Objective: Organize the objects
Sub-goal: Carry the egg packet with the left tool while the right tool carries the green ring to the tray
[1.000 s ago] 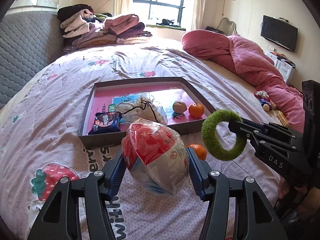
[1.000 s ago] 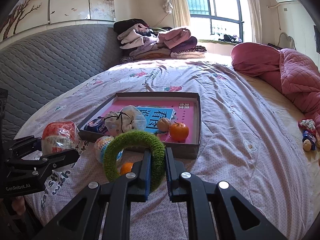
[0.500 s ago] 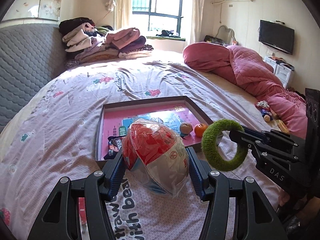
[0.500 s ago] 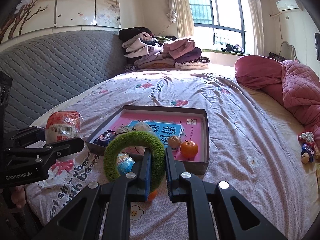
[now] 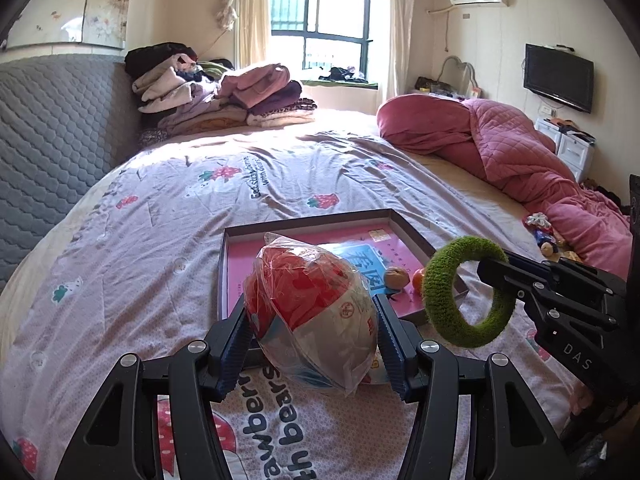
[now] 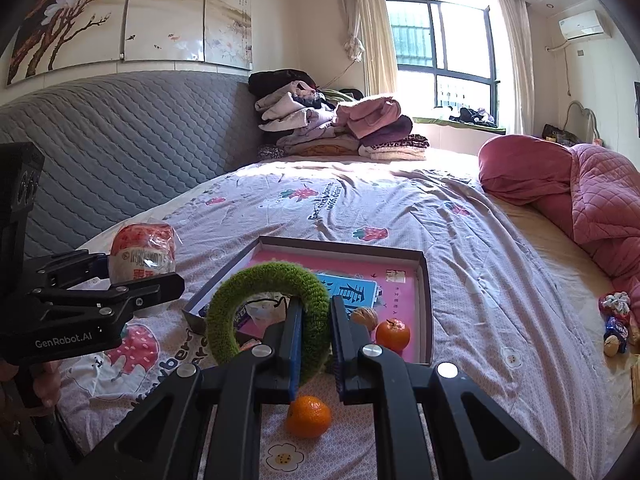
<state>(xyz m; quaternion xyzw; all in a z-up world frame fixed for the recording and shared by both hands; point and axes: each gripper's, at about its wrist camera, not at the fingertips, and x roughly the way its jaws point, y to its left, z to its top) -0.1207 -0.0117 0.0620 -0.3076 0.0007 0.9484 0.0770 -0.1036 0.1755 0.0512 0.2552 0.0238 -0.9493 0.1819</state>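
Note:
My left gripper (image 5: 314, 354) is shut on a red-and-white packet in clear plastic wrap (image 5: 316, 312), held above the bed; the same packet (image 6: 142, 254) shows at the left of the right wrist view. My right gripper (image 6: 314, 320) is shut on a fuzzy green ring (image 6: 268, 312), also seen as the ring (image 5: 466, 292) at the right of the left wrist view. Beyond both lies a shallow box with a pink floor (image 5: 316, 216), holding a tangerine (image 6: 393, 334), a walnut (image 6: 365, 317), a blue card and small packets. Another tangerine (image 6: 308, 416) lies on the sheet below the right gripper.
The bed carries a strawberry-print sheet (image 5: 160, 208), a pile of folded clothes (image 5: 216, 92) at the far end, and a pink quilt (image 5: 520, 160) on the right. Small toys (image 6: 616, 320) lie by the quilt. A grey padded headboard (image 6: 120, 152) runs along the left.
Both grippers have risen and pulled back with their loads; the box now looks lower and farther away, and more of the room's upper walls shows.

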